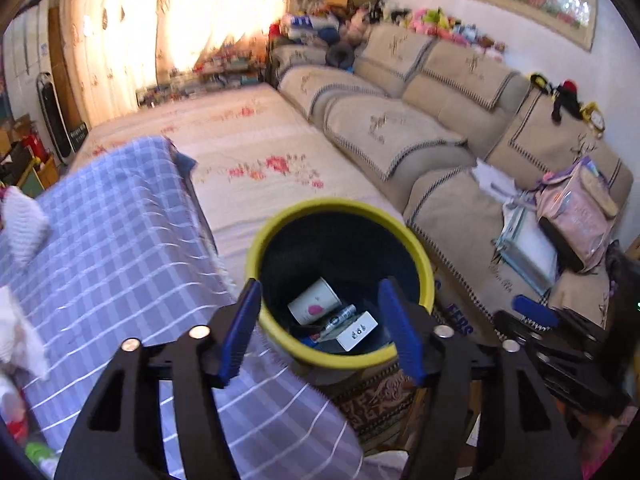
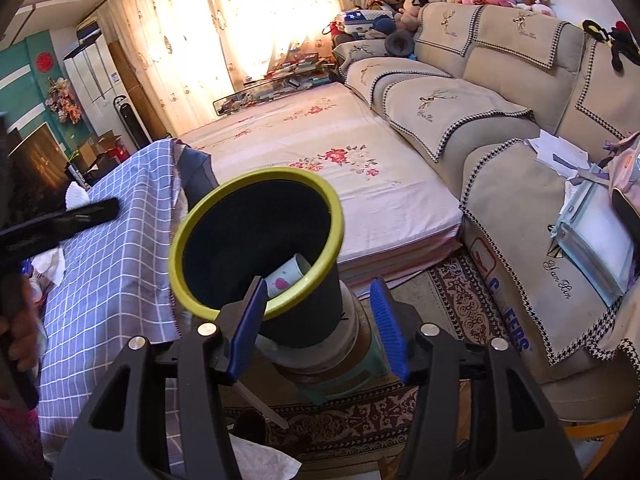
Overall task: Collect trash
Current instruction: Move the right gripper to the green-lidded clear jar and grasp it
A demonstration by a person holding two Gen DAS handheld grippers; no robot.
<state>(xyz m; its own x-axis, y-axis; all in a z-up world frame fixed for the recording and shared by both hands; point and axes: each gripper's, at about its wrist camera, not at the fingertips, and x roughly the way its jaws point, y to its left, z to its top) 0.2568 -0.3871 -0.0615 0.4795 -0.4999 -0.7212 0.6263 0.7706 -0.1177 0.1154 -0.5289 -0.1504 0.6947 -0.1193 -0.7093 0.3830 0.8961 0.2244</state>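
Observation:
A black bin with a yellow rim (image 1: 332, 204) stands beside the cloth-covered table. Inside it lie a white paper cup with a pink mark (image 1: 314, 304), a small white box (image 1: 358, 330) and a tube (image 1: 340, 318). My left gripper (image 1: 320, 286) hovers over the bin's mouth, open, with nothing between its blue pads. In the right wrist view the bin (image 2: 280, 172) looks tilted on a round base, and the cup (image 2: 284, 276) shows inside. My right gripper (image 2: 319, 284) is open at the bin's near side; its left pad overlaps the rim, and its right pad stands clear of the wall.
A blue checked cloth (image 1: 120, 240) covers the table on the left, with crumpled white tissue (image 1: 16, 332) on it. A flowered mattress (image 1: 260, 140) and a beige sofa (image 2: 460, 112) lie beyond. The bin rests on a green stool (image 2: 360, 376) over a patterned rug (image 2: 440, 280).

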